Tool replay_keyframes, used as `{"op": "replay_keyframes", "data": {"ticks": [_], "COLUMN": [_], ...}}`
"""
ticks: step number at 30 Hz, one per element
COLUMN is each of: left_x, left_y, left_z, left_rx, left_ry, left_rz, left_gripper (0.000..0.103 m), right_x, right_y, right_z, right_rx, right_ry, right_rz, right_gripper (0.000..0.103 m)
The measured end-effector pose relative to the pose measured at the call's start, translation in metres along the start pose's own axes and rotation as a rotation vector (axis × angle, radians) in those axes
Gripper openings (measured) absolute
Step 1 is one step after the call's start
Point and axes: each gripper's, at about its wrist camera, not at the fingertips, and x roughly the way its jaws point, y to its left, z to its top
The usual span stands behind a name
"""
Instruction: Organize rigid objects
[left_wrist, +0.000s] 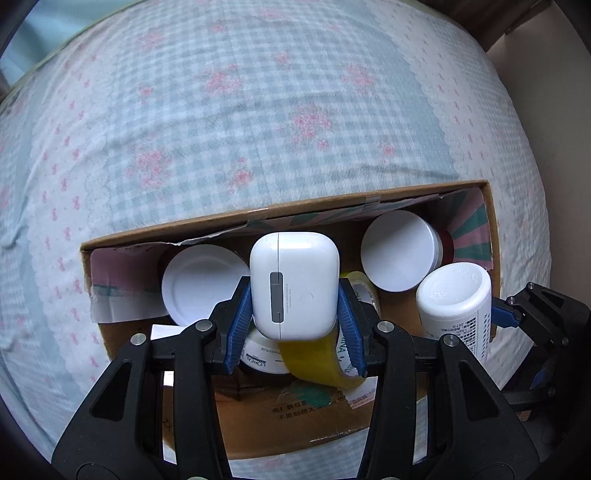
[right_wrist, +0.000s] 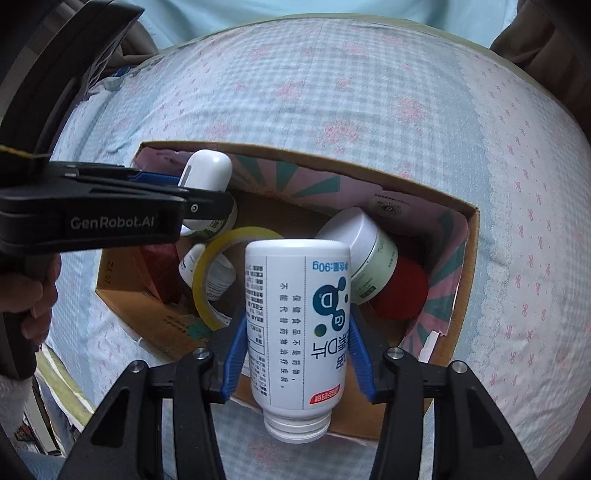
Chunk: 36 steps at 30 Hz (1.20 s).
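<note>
**A:** What do you have in your left gripper?

**B:** You're clamping a smooth white earbud case with rounded corners between the ribbed blue pads. It sits above the open cardboard box, near the middle of its far wall. The box rests on the bed, whose cover is soft blue-and-white check with pink flowers.

**A:** And the right one?

**B:** Your right gripper is closed around a white plastic bottle, a cylinder held upside down, its threaded neck toward you and no cap on it. The printed label carries blue text and a red band. You hold it over the box's near edge, toward its right end.

**A:** What is lying in the box?

**B:** A roll of glossy yellow tape stands on edge just left of the bottle. A white-lidded jar leans at the right end against something round and red. Another white round lid lies toward the left end. The inner walls are lined with pink and green striped paper.
</note>
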Motion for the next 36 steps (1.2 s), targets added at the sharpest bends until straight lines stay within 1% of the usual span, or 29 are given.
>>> {"op": "replay_keyframes", "data": {"ticks": [2, 3, 4, 5, 7, 8, 9, 13, 16, 22, 29, 35, 36], "left_x": [0.001, 0.0, -0.003, -0.006, -0.015, -0.019, -0.022, -0.03, -0.037, -0.071, -0.141, -0.212, -0.227], "left_y": [0.0, -0.001, -0.001, -0.001, -0.002, -0.001, 0.0, 0.004, 0.006, -0.001, -0.015, -0.035, -0.041], "left_z": [0.002, 0.003, 0.004, 0.004, 0.002, 0.0, -0.002, -0.01, -0.017, -0.034, -0.062, -0.098, -0.106], "left_rx": [-0.007, -0.01, -0.011, -0.009, -0.006, -0.006, -0.01, -0.013, -0.028, -0.033, -0.044, -0.024, -0.017], "left_ry": [-0.002, -0.005, -0.009, -0.015, -0.047, -0.05, -0.055, -0.066, -0.075, -0.125, -0.249, -0.363, -0.388], "left_rz": [0.005, 0.005, 0.001, 0.002, -0.005, -0.016, -0.021, 0.001, 0.002, 0.004, -0.008, 0.0, 0.017], "left_gripper": [0.042, 0.054, 0.09, 0.103, 0.103, 0.103, 0.103, 0.103, 0.103, 0.103, 0.103, 0.103, 0.103], "right_x": [0.001, 0.001, 0.003, 0.003, 0.003, 0.004, 0.003, -0.001, -0.007, -0.034, -0.089, -0.159, -0.173], "right_y": [0.0, 0.002, 0.005, 0.006, 0.007, 0.007, 0.006, 0.0, -0.004, 0.002, 0.017, 0.034, 0.036], "right_z": [0.002, 0.002, 0.002, 0.001, -0.003, -0.005, -0.009, -0.022, -0.027, -0.033, -0.05, -0.069, -0.073], "right_rx": [-0.014, -0.035, -0.058, -0.075, -0.093, -0.1, -0.105, -0.075, -0.023, -0.004, 0.022, 0.057, 0.063], "right_ry": [-0.009, -0.017, -0.023, -0.031, -0.025, -0.014, -0.013, -0.033, -0.043, -0.09, -0.178, -0.272, -0.288], "right_rz": [-0.007, -0.028, -0.048, -0.054, -0.048, -0.046, -0.045, -0.066, -0.053, -0.059, -0.047, -0.03, -0.029], "right_gripper": [0.046, 0.046, 0.046, 0.048, 0.069, 0.096, 0.103, 0.103, 0.103, 0.103, 0.103, 0.103, 0.103]}}
